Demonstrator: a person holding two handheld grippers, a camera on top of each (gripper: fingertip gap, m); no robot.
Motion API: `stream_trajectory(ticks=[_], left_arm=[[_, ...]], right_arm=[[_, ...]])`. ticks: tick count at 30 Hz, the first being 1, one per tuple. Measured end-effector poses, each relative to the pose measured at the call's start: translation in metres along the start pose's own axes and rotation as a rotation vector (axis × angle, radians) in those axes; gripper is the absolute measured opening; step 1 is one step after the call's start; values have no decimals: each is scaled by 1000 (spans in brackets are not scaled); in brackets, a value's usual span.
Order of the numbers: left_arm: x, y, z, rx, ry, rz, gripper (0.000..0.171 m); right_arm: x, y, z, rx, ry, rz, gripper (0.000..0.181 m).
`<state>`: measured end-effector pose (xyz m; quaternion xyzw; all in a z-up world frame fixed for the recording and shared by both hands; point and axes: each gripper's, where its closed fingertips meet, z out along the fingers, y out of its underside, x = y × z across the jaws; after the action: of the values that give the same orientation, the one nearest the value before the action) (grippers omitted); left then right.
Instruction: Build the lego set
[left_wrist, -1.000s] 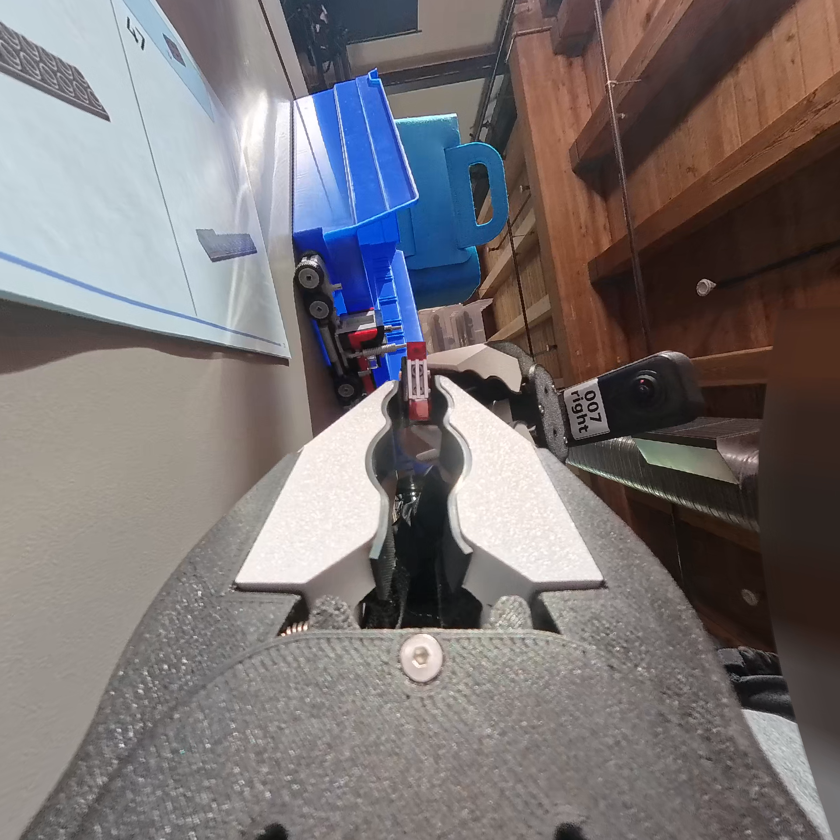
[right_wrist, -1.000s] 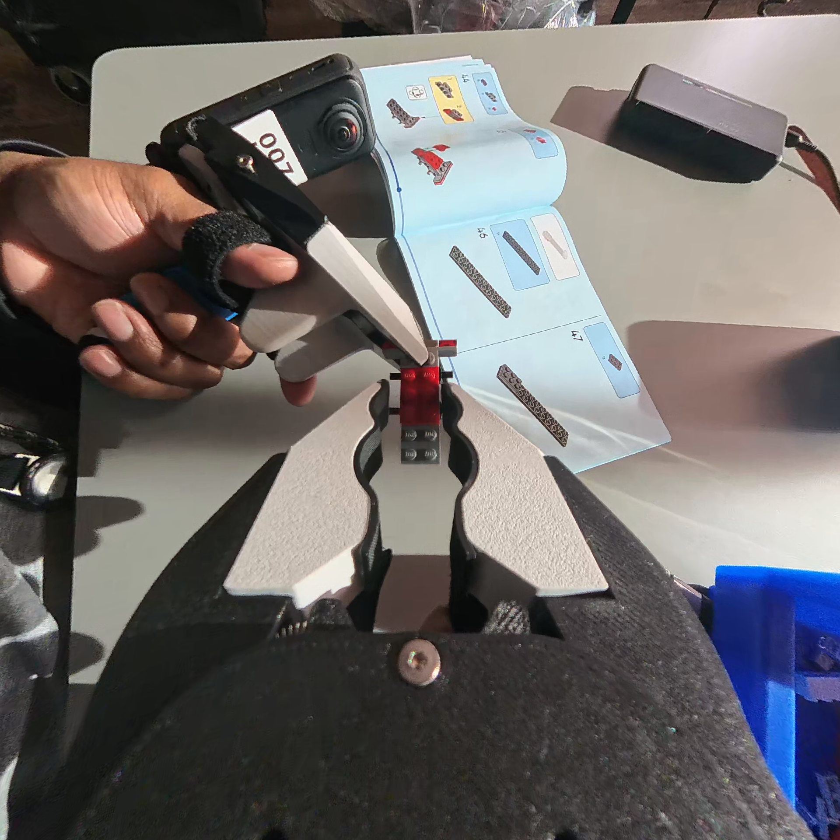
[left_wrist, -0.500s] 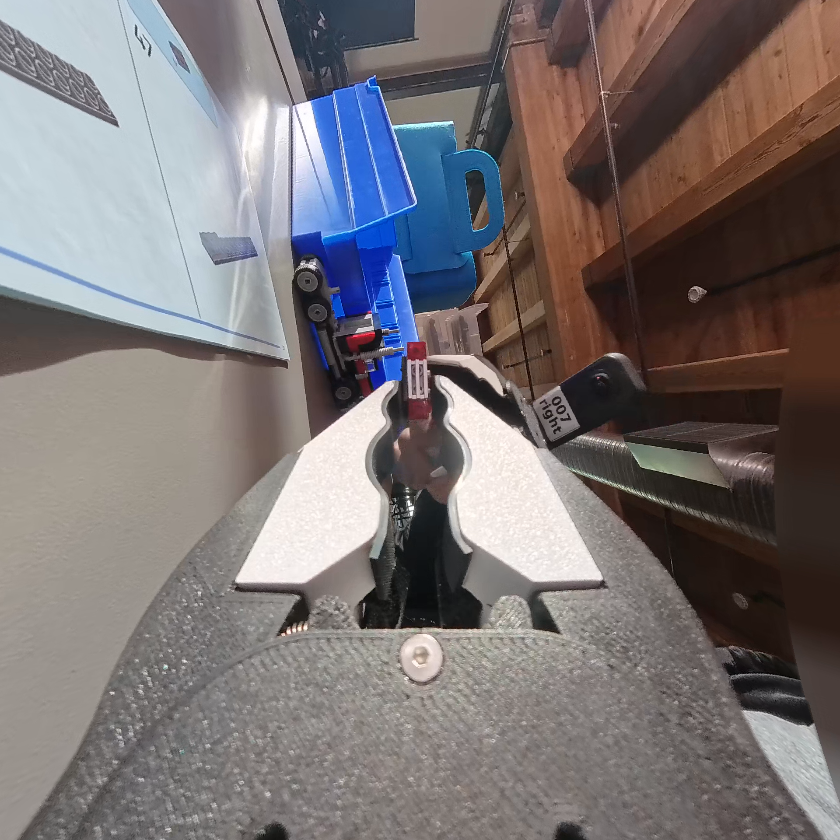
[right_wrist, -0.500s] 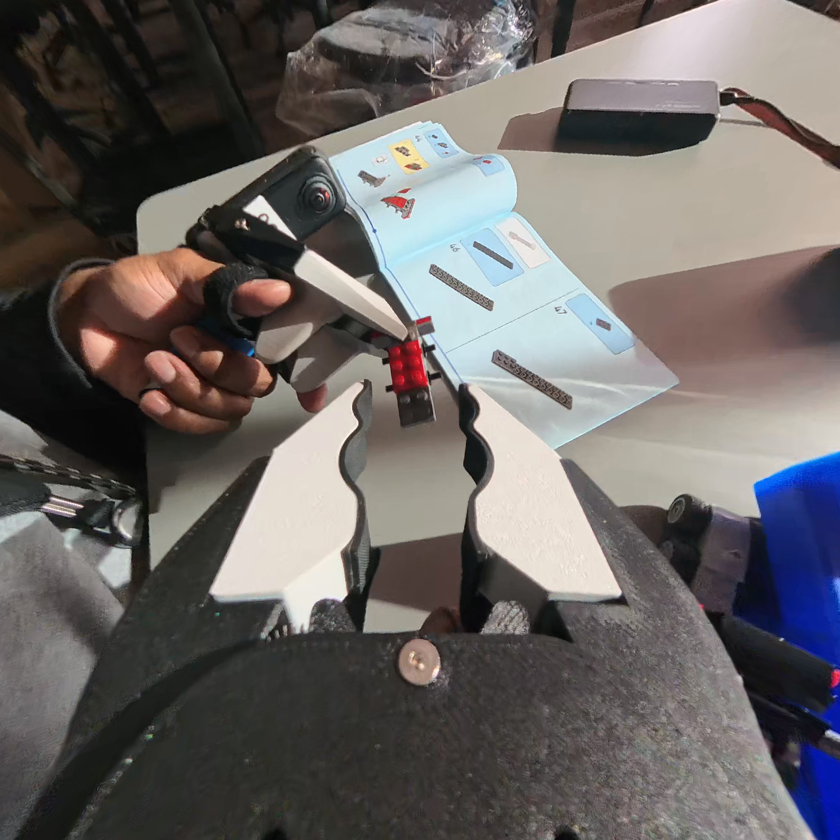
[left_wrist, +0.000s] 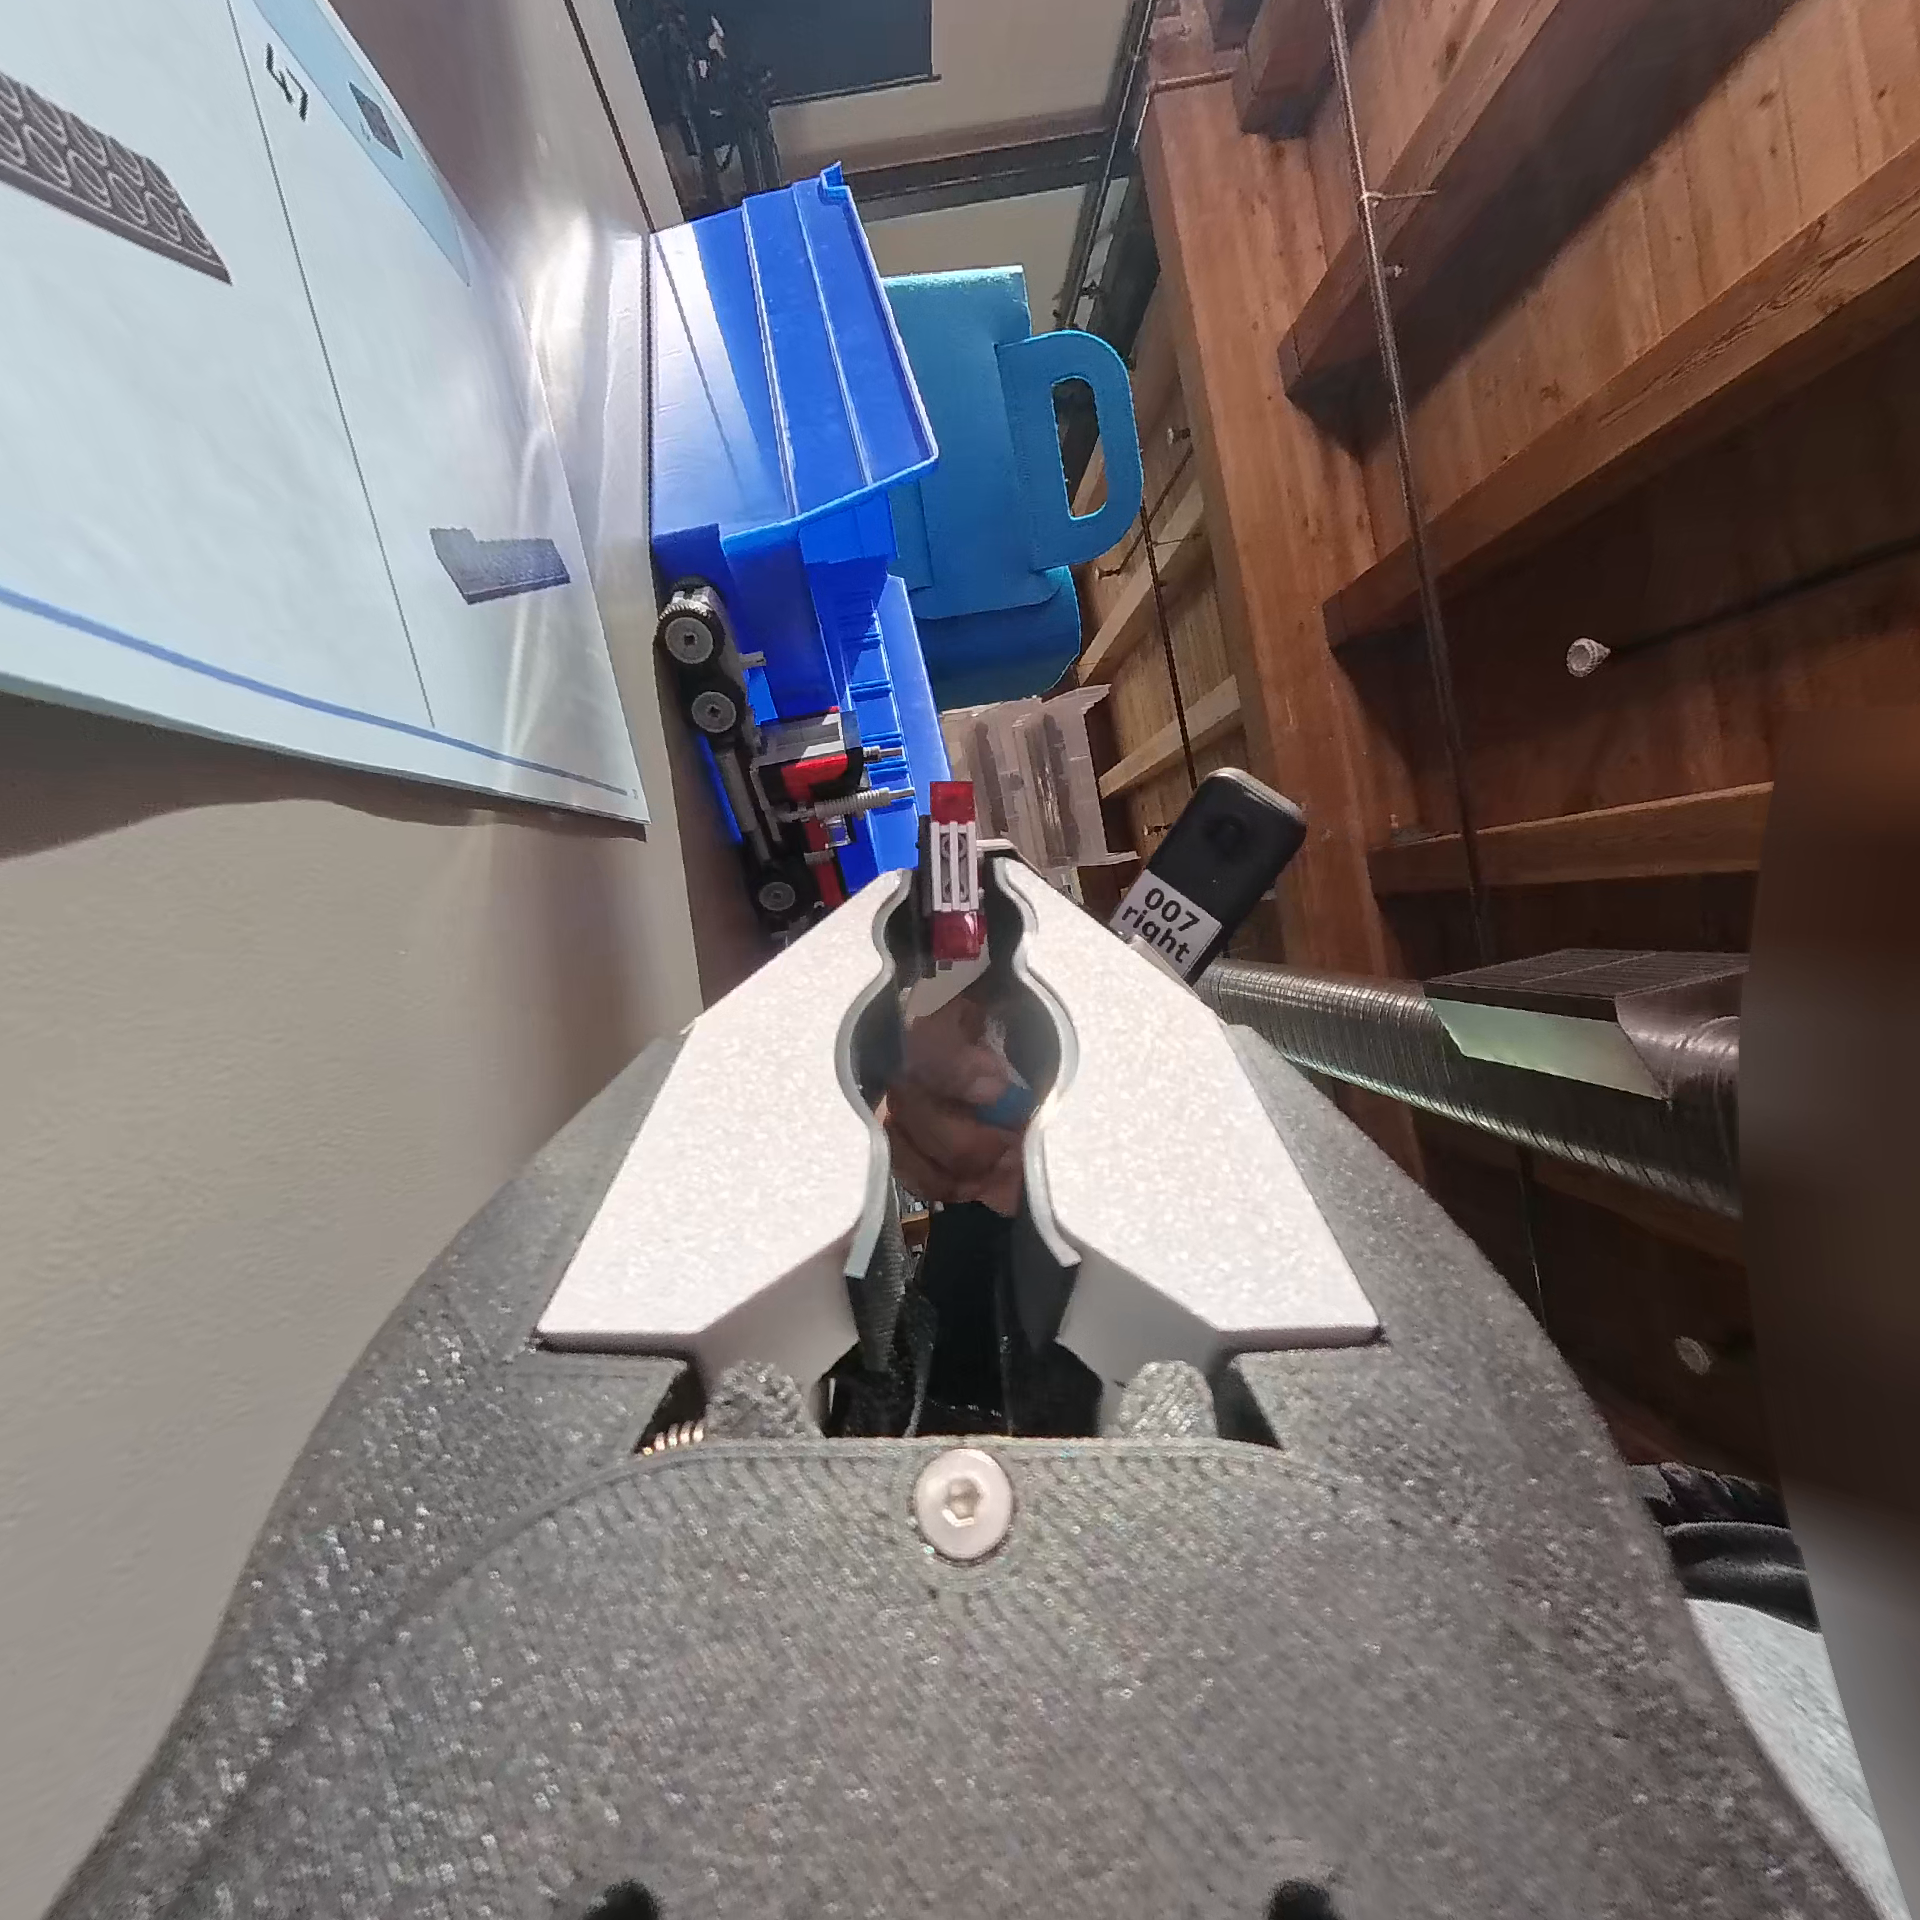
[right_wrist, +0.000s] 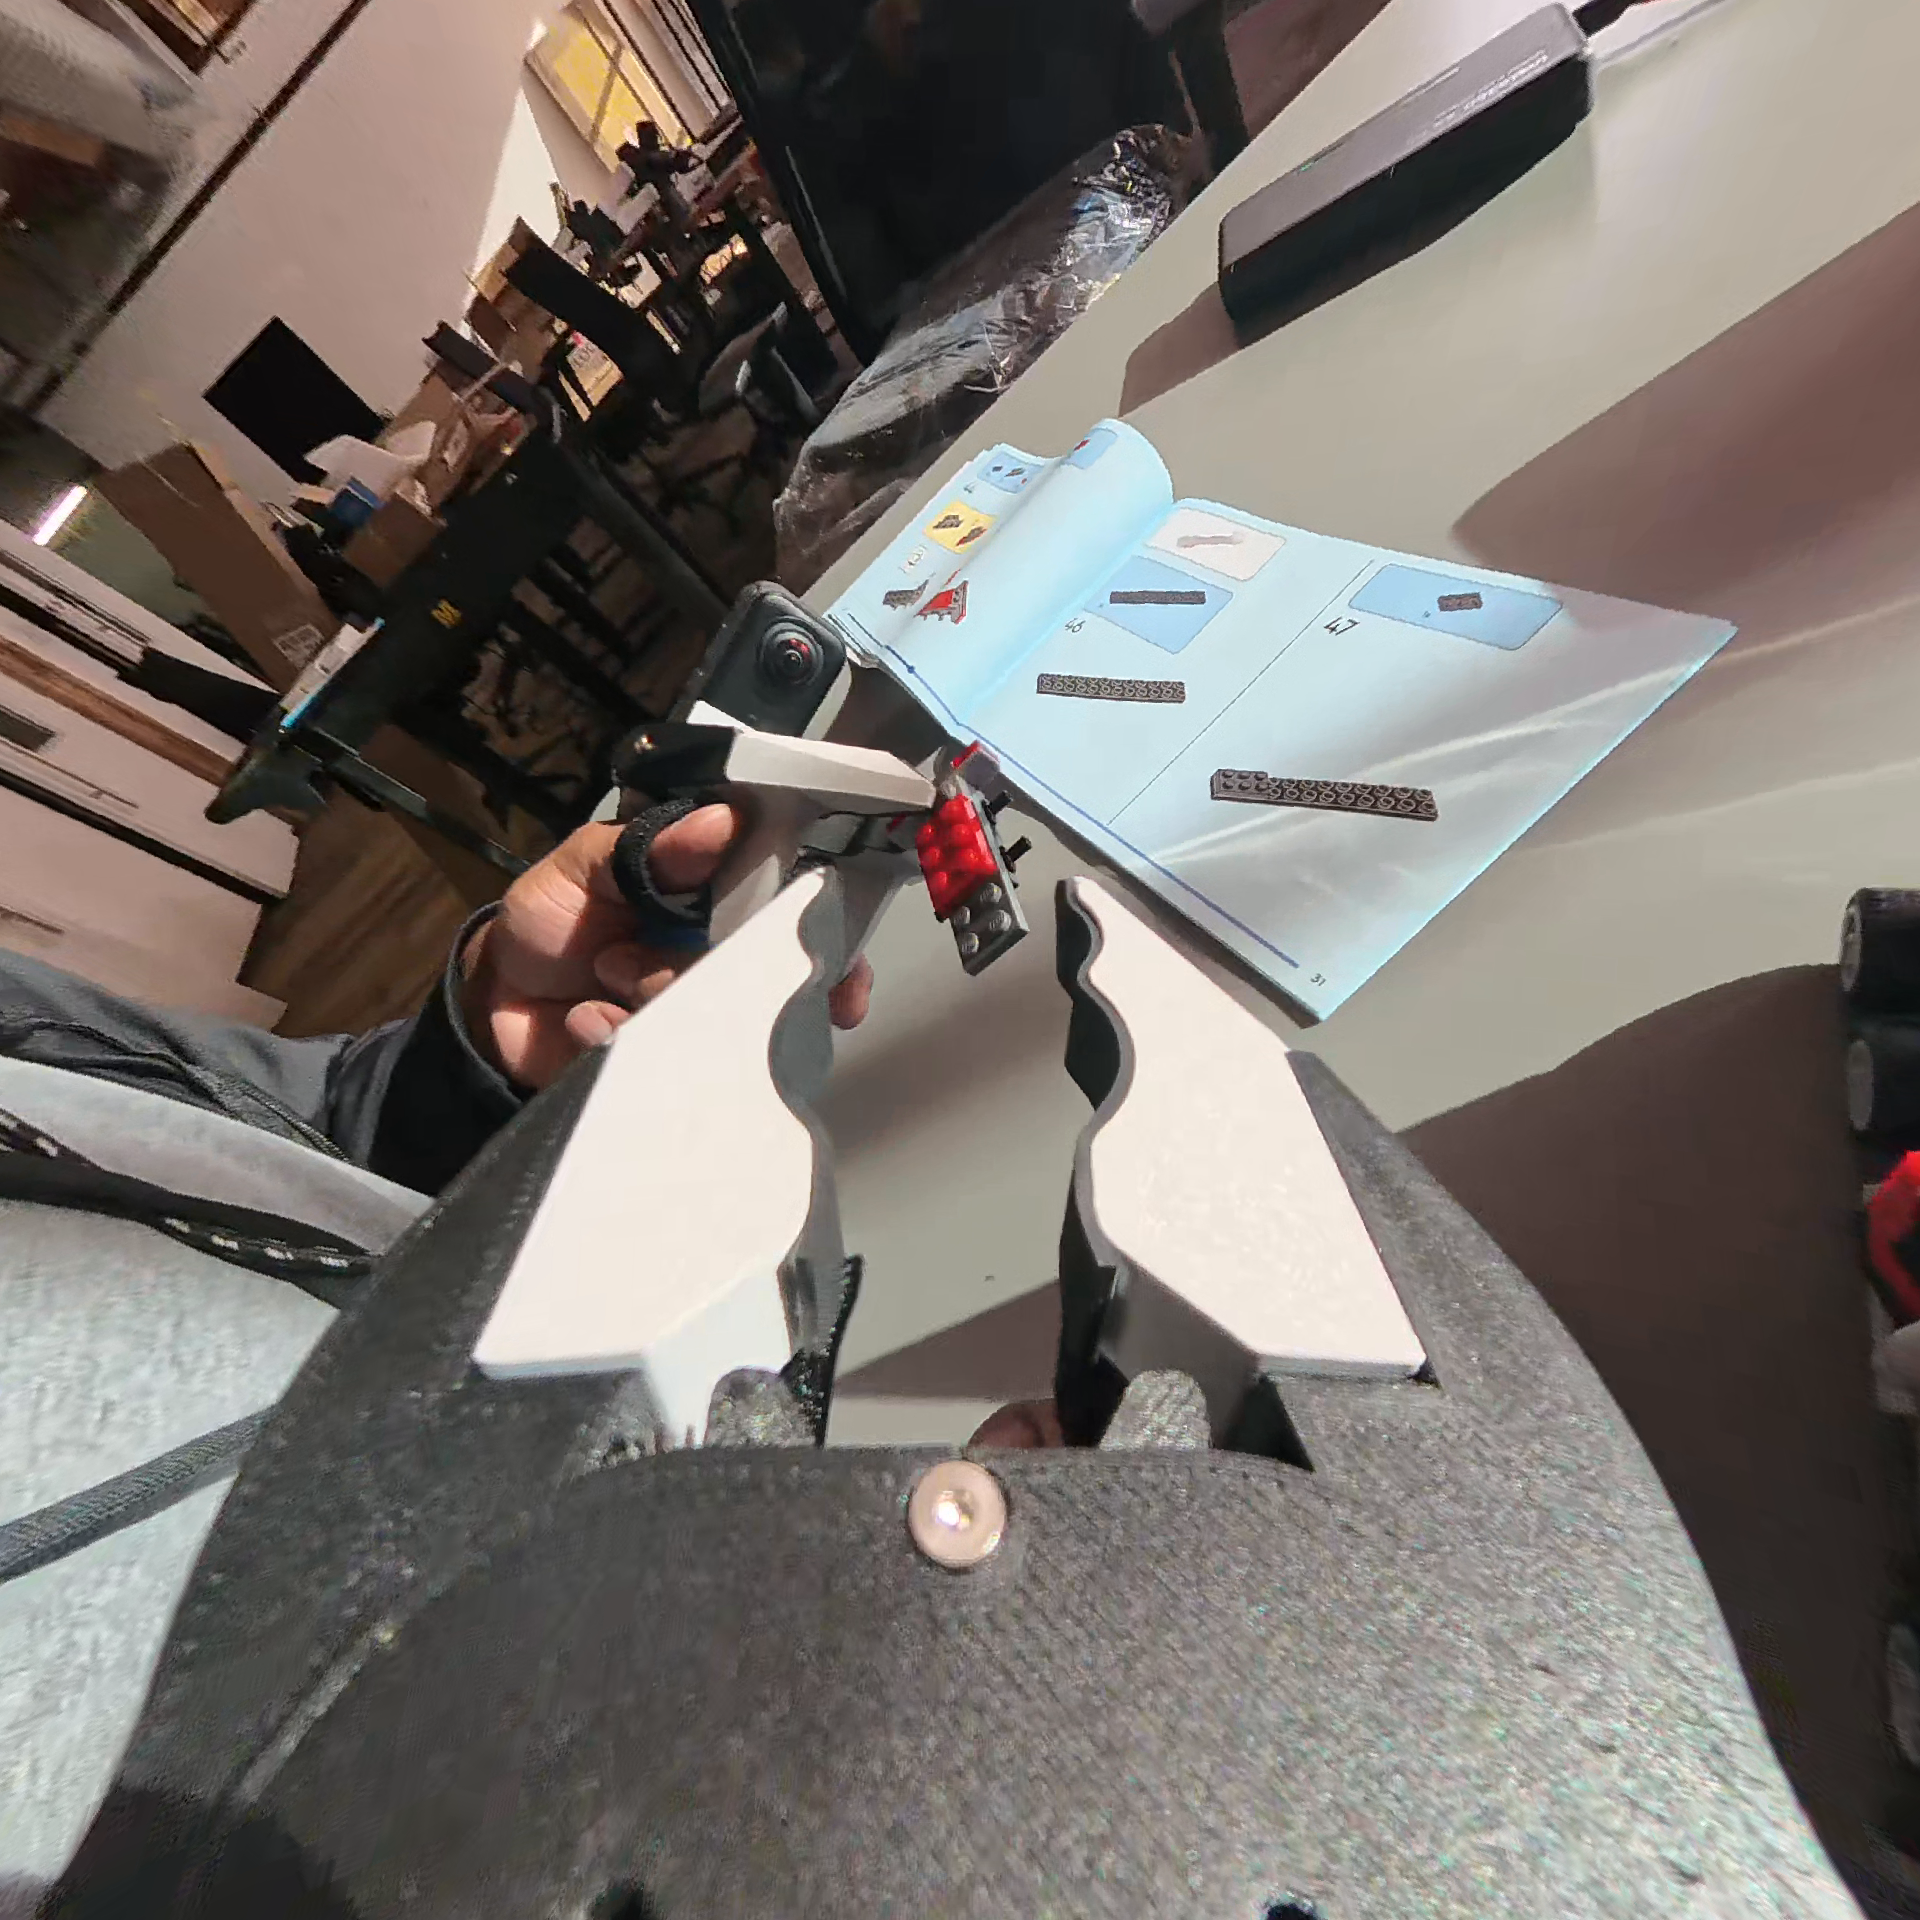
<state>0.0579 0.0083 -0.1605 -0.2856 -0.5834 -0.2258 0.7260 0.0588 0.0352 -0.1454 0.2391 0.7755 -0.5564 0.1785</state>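
Note:
My left gripper (left_wrist: 951, 888) is shut on a small red and grey lego assembly (left_wrist: 953, 883), held above the grey table. In the right wrist view the same assembly (right_wrist: 966, 868) shows red studs over a dark grey plate, pinched by the left gripper (right_wrist: 930, 800) in a person's hand (right_wrist: 582, 935). My right gripper (right_wrist: 940, 904) is open and empty, its fingers either side of and just short of the assembly. The right gripper's body (left_wrist: 1210, 883) also shows in the left wrist view. A partly built lego truck (left_wrist: 769, 790) lies beside the blue bin (left_wrist: 790, 436).
An open light-blue instruction booklet (right_wrist: 1299, 675) lies on the table (right_wrist: 1558, 364); it also shows in the left wrist view (left_wrist: 208, 436). A black box (right_wrist: 1403, 177) sits at the far edge. Truck wheels (right_wrist: 1881, 1018) are at the right. Wooden shelving (left_wrist: 1558, 416) stands beyond. Both grippers' tips are close together, under 4 cm apart.
My right gripper has let go of the assembly, opened wide and drawn back while tilting. My left gripper keeps hold of the assembly and has barely moved.

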Motion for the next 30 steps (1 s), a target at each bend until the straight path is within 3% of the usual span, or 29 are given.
stream_trajectory(ticks=[16, 30], left_arm=[[4, 1, 0, -6, 23, 8, 13], [13, 7, 2, -35, 53, 54, 12]], right_arm=[[1, -3, 6, 121, 20, 174, 46], [0, 5, 16, 114, -46, 274, 38]])
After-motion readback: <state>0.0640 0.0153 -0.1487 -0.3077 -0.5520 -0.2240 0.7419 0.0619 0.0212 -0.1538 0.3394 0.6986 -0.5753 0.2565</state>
